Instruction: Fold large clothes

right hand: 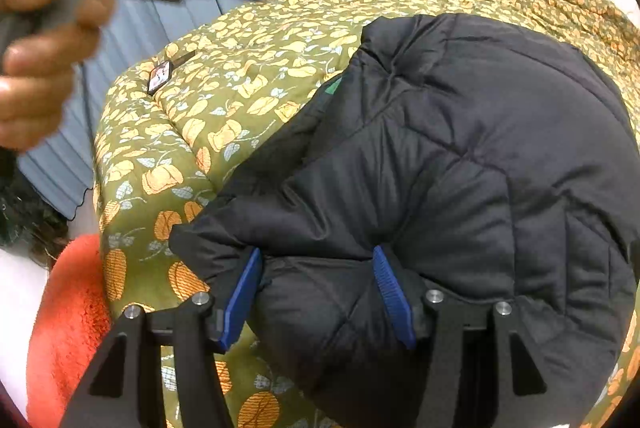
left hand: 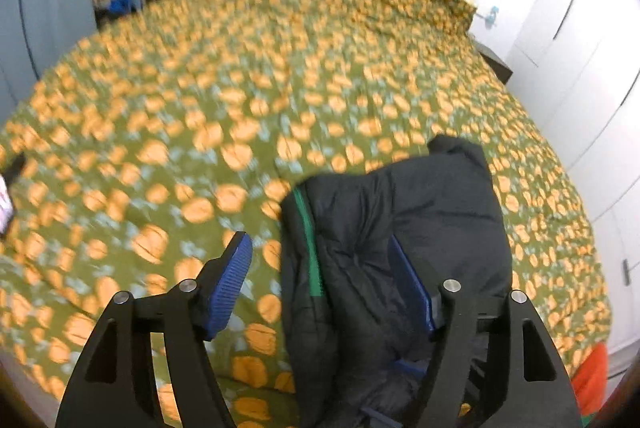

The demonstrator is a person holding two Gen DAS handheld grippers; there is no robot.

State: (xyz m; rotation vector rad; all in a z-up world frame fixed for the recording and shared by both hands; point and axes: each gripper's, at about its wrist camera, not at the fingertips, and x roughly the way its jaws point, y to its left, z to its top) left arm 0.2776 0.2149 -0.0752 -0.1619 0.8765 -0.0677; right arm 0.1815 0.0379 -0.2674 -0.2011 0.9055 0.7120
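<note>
Item one, the bed point(left hand: 168, 99): its quilted cover, olive with orange fruit print, fills most of both frames and serves me as the folding surface. Item two, the black puffer jacket point(right hand: 460, 147): stitched in diamond panels, matte and bulky, heaped at centre-right of the right wrist frame and lower centre-right of the left; a green strip point(left hand: 310, 248) shows along one edge. It lies bunched near the bed's edge, so I judge the fold barely begun. Item three, my right gripper point(right hand: 318, 298): jaws spread wide around a padded fold that bulges between the ribbed blue pads point(right hand: 390, 294), not yet pinched. Item four, my left gripper point(left hand: 322, 290): also wide open, one pad over the cover, the other against the jacket, holding nothing. Item five, an orange towel point(right hand: 64, 328), lower left.
</note>
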